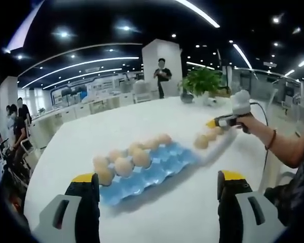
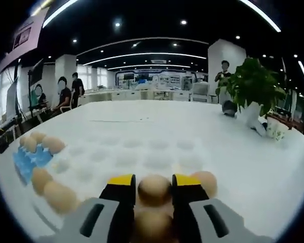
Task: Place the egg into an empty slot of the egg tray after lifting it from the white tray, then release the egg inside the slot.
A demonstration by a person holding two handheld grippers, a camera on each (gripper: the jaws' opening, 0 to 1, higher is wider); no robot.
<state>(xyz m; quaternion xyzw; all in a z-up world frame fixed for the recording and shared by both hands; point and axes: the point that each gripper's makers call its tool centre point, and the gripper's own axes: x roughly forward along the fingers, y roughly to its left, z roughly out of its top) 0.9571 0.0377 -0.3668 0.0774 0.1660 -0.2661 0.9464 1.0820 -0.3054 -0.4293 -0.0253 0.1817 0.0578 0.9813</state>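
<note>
R gripper (image 2: 154, 188) clenched on egg (image 2: 154, 189) – over white tray (image 2: 142, 157) | L gripper (image 1: 158, 185) released

The right gripper (image 2: 154, 191) seems closed on something, arm outstretched; the left gripper (image 1: 158, 187) hangs spread apart.

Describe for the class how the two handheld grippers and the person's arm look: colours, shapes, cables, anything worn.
The left gripper has two black jaws with yellow tips on light grey bodies. The right gripper looks the same; from the left gripper view it carries a white box with a dark cable trailing off. The person's arm wears a thin dark wristband and a dark patterned sleeve.
</note>
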